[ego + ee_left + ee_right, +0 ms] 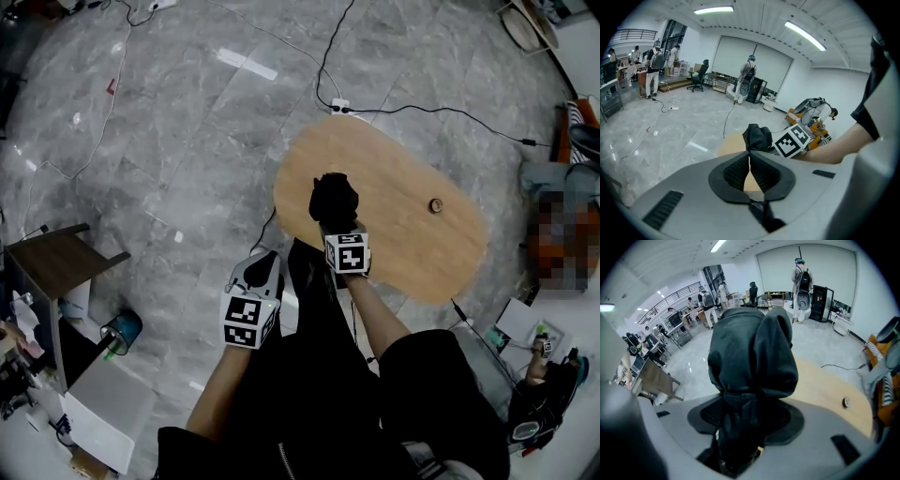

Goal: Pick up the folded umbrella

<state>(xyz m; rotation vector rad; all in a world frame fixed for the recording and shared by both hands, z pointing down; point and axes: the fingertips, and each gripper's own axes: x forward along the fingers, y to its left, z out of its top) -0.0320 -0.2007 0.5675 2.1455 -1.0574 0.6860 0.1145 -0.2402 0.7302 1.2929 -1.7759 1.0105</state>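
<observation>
Folded umbrella [752, 352] pinched between jaws of right gripper [746, 416], bunched canopy projecting ahead of it, apparently held clear of wooden surface [412, 244]; pick-up judged done. Left gripper [750, 164] pressed together, empty, kept alongside, unneeded.

Oval wooden table [403, 234] with a small round object [435, 205], white power strip [339, 106] beyond, grey marble floor [187, 141]
</observation>
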